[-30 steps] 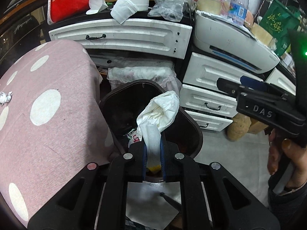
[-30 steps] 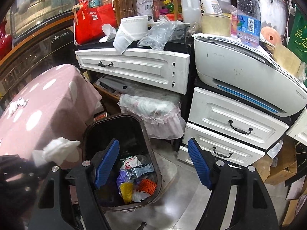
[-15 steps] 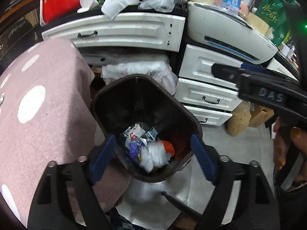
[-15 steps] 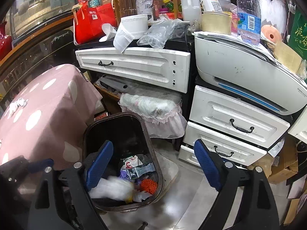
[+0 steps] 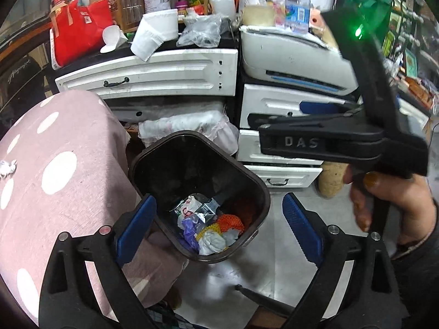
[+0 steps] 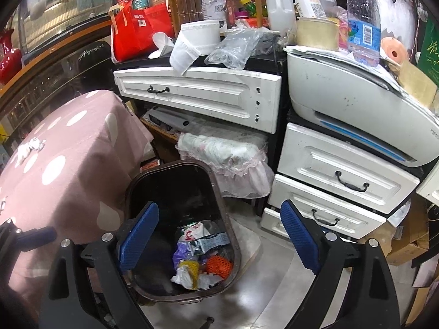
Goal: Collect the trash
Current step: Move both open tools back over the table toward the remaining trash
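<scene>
A dark brown trash bin (image 5: pixel 255 189) (image 6: pixel 227 233) stands on the floor beside the pink table. It holds crumpled white tissue (image 5: pixel 212 242) (image 6: pixel 185 275), wrappers and orange netting. My left gripper (image 5: pixel 218 229) is open and empty above the bin's front. My right gripper (image 6: pixel 219 237) is open and empty, also over the bin; its body shows in the left wrist view (image 5: pixel 343 139). A small crumpled wrapper (image 5: pixel 6 167) (image 6: pixel 30 146) lies on the pink polka-dot tablecloth (image 5: pixel 60 164) (image 6: pixel 68 148).
White drawers (image 6: pixel 343 178) and a printer (image 6: pixel 356 101) stand right of the bin. A cluttered cabinet top (image 6: pixel 208 44) with bottles, cups and a red bag is behind. A cardboard box (image 6: pixel 406 235) sits on the floor at right.
My left gripper opened and let the white tissue fall into the bin, then pulled back and up. The right gripper stayed open over the bin.
</scene>
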{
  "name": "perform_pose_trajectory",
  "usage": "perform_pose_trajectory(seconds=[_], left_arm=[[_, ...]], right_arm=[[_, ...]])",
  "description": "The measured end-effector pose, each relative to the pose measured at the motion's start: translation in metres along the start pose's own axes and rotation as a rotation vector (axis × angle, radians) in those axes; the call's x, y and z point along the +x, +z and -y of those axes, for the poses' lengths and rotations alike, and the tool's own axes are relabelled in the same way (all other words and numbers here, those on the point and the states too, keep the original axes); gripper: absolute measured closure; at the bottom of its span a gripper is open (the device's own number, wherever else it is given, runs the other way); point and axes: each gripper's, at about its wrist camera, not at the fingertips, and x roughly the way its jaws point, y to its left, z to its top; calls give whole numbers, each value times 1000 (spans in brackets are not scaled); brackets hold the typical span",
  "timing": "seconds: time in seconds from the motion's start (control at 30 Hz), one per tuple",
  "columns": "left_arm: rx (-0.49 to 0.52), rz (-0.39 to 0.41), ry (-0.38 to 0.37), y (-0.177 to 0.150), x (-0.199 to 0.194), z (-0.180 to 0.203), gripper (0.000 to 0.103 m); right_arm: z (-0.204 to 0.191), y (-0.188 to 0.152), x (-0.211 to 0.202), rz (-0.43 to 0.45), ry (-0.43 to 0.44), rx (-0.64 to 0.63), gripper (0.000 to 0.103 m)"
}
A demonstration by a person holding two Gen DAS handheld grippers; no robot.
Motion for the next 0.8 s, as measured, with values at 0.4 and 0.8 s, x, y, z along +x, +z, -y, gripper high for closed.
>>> perform_pose_trajectory(seconds=[0.4, 0.8], left_arm=[[-90, 54, 82, -10, -48, -48, 10], [-248, 44, 200, -30, -98, -144, 10]], right_arm=[[-58, 5, -4, -23, 149, -83, 14], [-130, 19, -6, -42, 297, -195, 14]])
